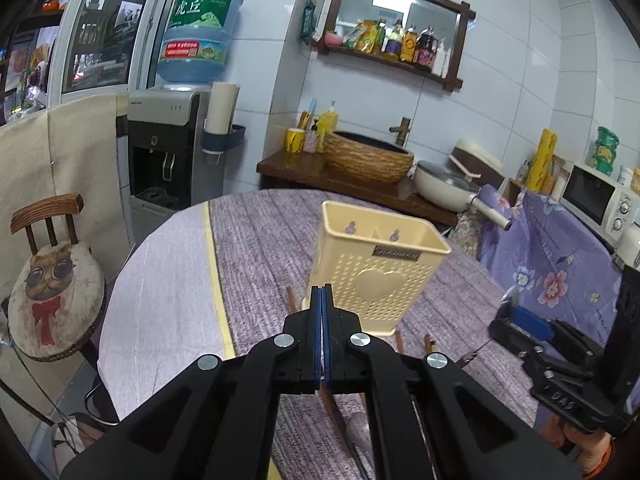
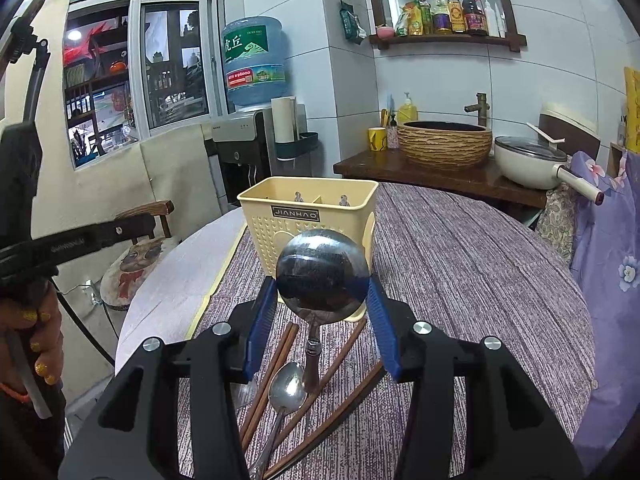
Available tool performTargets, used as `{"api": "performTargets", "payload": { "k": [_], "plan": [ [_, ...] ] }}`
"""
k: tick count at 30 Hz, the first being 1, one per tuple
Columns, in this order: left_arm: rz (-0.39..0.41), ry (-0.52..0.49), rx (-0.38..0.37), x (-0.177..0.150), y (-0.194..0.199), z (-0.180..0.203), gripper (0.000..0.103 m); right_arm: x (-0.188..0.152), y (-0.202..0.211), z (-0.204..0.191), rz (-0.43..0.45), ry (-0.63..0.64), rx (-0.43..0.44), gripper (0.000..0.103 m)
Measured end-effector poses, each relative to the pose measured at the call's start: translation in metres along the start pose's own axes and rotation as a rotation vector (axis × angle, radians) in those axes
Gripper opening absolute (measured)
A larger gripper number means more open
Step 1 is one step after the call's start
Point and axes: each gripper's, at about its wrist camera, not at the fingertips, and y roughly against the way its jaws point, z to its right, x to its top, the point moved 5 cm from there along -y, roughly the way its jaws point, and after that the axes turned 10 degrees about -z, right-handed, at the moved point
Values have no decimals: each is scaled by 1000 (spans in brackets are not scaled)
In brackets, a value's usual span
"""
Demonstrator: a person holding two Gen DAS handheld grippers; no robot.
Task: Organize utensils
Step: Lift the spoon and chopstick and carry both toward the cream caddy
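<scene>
Left gripper [image 1: 322,290] of mine sits low in the middle of its own camera's picture, and its two blue pads are pressed tight together with nothing between them. Just above it stands the yellow utensil holder [image 1: 376,268] on the purple table cloth [image 1: 264,240]. This view shows the heart shape on the holder's front. At the right edge I see my right gripper [image 1: 510,308] from the side, but only part of it, so I cannot tell from there what it holds. Under my left gripper a few brown chopstick [image 1: 291,300] tips poke out. The rest of them is hidden by the black arms.

My right gripper's camera shows much more. At its far left edge a hand [image 2: 36,344] with glittery nails holds the other gripper's black handle. In the middle, the right gripper [image 2: 322,300] has its blue pads spread apart on both sides of the ladle bowl [image 2: 322,276]. The round shiny bowl stands up in front of the holder [image 2: 308,216] and covers the heart. I cannot tell if the pads touch the bowl. Lower down, the chopsticks [image 2: 276,364] and a spoon [image 2: 286,386] lie on the cloth between the black arms. Another spoon on the left is mostly hidden.
</scene>
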Motion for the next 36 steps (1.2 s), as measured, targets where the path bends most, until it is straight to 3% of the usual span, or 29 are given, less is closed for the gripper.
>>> {"api": "performTargets", "payload": {
  "k": [3, 7, 8, 12, 17, 20, 25, 36],
  "plan": [
    [-49, 17, 12, -4, -18, -10, 3, 0, -1, 2, -5, -10, -3, 46],
    [-157, 30, 0, -15, -52, -16, 33, 1, 0, 3, -2, -11, 1, 46],
    [-185, 28, -7, -18, -61, -16, 35, 2, 0, 2, -1, -10, 0, 46],
    [-258, -21, 42, -26, -98, -12, 35, 2, -1, 3, -3, -13, 0, 46],
    [-363, -38, 42, -41, -140, -7, 34, 0, -1, 7, -7, -28, 1, 46],
    [-397, -49, 63, -48, -152, -4, 29, 0, 0, 6, -9, -30, -2, 46],
    [-386, -57, 118, -46, -159, -6, 19, 2, 0, 5, -6, -30, 2, 46],
    [-371, -73, 176, -36, -169, -12, 9, -1, -4, 4, -14, -41, 7, 46]
  ]
}}
